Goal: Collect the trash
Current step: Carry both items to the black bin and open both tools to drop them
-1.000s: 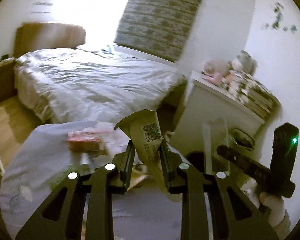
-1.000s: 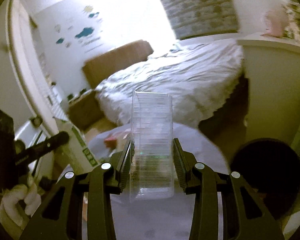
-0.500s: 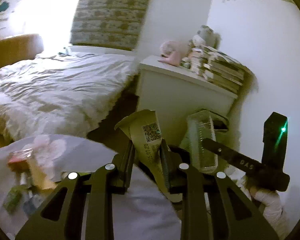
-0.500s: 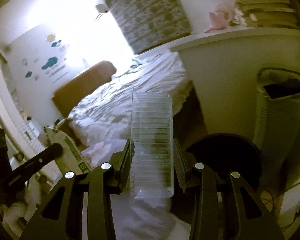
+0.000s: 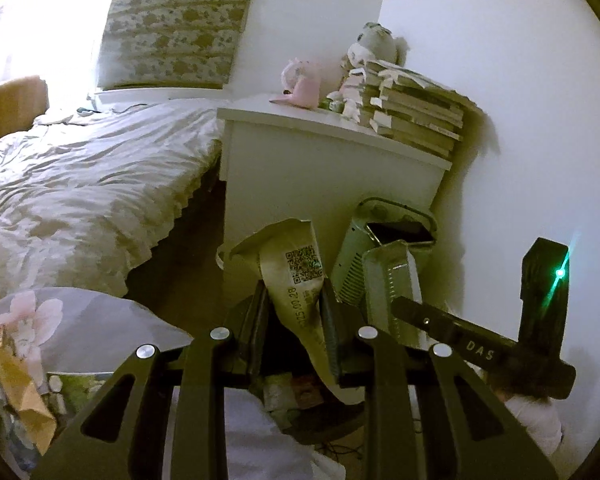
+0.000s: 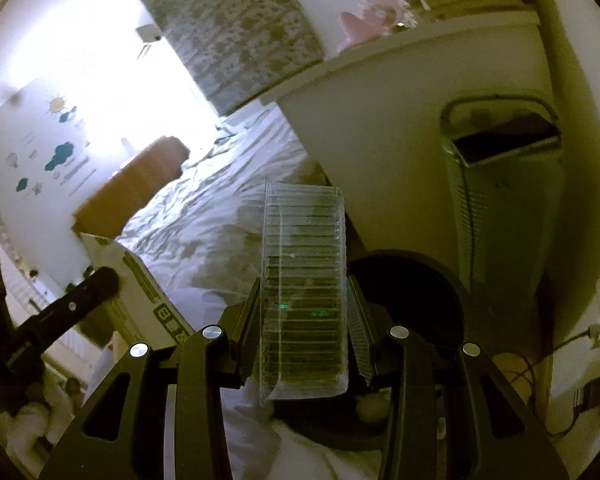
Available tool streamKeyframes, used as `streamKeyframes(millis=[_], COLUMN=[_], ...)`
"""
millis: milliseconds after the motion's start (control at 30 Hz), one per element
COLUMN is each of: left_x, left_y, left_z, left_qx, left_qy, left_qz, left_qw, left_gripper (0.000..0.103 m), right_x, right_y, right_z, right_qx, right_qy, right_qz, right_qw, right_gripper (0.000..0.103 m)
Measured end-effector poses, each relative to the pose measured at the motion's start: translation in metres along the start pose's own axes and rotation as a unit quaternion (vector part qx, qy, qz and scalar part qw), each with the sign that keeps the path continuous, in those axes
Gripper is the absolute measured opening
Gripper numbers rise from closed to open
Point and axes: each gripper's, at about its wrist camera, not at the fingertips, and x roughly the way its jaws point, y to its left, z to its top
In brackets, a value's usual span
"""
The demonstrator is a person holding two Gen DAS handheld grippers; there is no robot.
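I've got the left gripper [image 5: 294, 320] clamped on the crumpled wrapper [image 5: 296, 280] and the right gripper [image 6: 302, 320] pinching the clear tray [image 6: 304, 280]. Both have swung off the table; the dark bin [image 6: 412, 280] is now just ahead, so dropping comes next.

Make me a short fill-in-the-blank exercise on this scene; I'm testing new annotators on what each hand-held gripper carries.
1. The left hand-held gripper is shut on a crumpled wrapper printed with a square ____ code.
2. The right hand-held gripper is shut on a ribbed, see-through ____ container.
3. On the white cabinet, a pile of ____ sits against the wall.
4. Below both loads stands a round dark bin; neither item is ____ yet.

Missing words: QR; plastic; books; released
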Motion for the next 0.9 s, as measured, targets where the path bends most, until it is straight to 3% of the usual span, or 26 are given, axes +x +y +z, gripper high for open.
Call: streamKeyframes(millis=[467,900], left_x=[0.048,0.077], left_y=[-0.011,-0.02], left_z=[-0.012,-0.017], left_qx=[0.009,0.012], left_qy=[0.038,0.058], left_qz=[-0.006,-0.011], left_qw=[0.9992,0.9982], left_gripper=[0.025,0.025], right_x=[0.024,0.035], right_y=[-0.038,-0.05], right_z=[-0.014,-0.022], right_qx=[0.034,0.048], right_qy=[0.03,0.045], right_qz=[-0.022,-0.03], right_qw=[0.999,0.997], right_gripper=[0.04,0.04])
